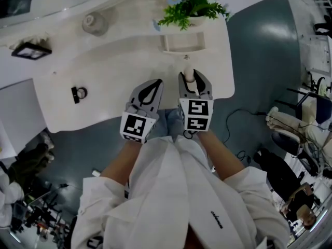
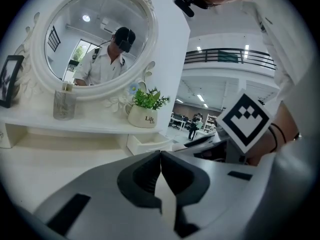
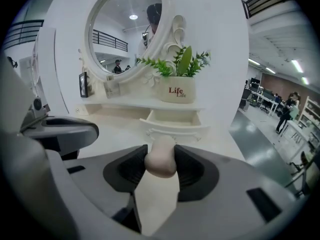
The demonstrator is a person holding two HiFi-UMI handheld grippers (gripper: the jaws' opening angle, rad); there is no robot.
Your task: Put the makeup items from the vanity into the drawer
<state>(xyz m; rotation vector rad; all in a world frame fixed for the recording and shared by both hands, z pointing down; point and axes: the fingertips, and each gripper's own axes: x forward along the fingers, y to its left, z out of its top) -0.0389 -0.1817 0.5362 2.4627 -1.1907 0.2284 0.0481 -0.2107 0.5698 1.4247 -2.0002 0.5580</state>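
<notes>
My right gripper (image 3: 160, 160) is shut on a beige egg-shaped makeup sponge (image 3: 161, 154), both pads pressing its sides. In the head view the sponge (image 1: 190, 75) pokes up between the jaws of the right gripper (image 1: 194, 78) over the vanity's front right part. Straight ahead is the small open drawer (image 3: 172, 119), also seen under the plant shelf in the head view (image 1: 181, 47). My left gripper (image 2: 160, 156) is shut with nothing in it, its tips touching; it hangs beside the right one (image 1: 155, 84). A small black and white makeup item (image 1: 79, 93) lies on the vanity top to the left.
A potted plant (image 1: 191, 7) stands on the shelf above the drawer. A glass jar (image 1: 95, 23) and a black picture frame (image 1: 30, 50) sit further left. The round mirror (image 3: 125, 31) rises behind. The vanity's edge (image 1: 228, 82) drops to grey floor on the right.
</notes>
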